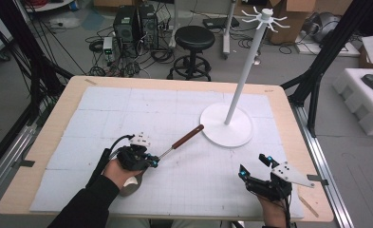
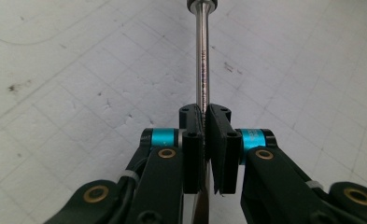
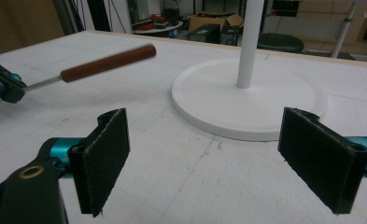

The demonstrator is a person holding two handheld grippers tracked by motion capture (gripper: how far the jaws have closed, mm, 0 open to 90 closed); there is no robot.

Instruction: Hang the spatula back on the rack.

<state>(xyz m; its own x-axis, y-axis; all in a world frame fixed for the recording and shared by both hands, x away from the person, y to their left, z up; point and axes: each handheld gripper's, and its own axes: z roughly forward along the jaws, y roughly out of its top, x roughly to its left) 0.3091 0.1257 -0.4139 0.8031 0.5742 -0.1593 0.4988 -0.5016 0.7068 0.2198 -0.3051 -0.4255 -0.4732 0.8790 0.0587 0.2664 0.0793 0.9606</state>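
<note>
Tool w/ brown handle (image 1: pixel 187 136): left hand-held gripper (image 1: pixel 152 160) clamped on metal shaft, held above worktop (image 1: pixel 51 142), handle near white stand (image 1: pixel 227 126). Right hand-held gripper (image 1: pixel 255 167) wide apart, empty. Next prob: hang tool on stand; needs lift, aim.

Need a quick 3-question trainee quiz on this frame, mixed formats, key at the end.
1. True or false: the left gripper is shut on the thin steel shaft of the brown-wooden-handled utensil.
2. The right gripper stands: A) shut on the white pole, B) open with nothing between its jaws, C) shut on the handle.
3. Fill in: the utensil's handle end points toward the round white ___ of the tall white hook stand.

Key: 1 true; 2 B; 3 base.
</note>
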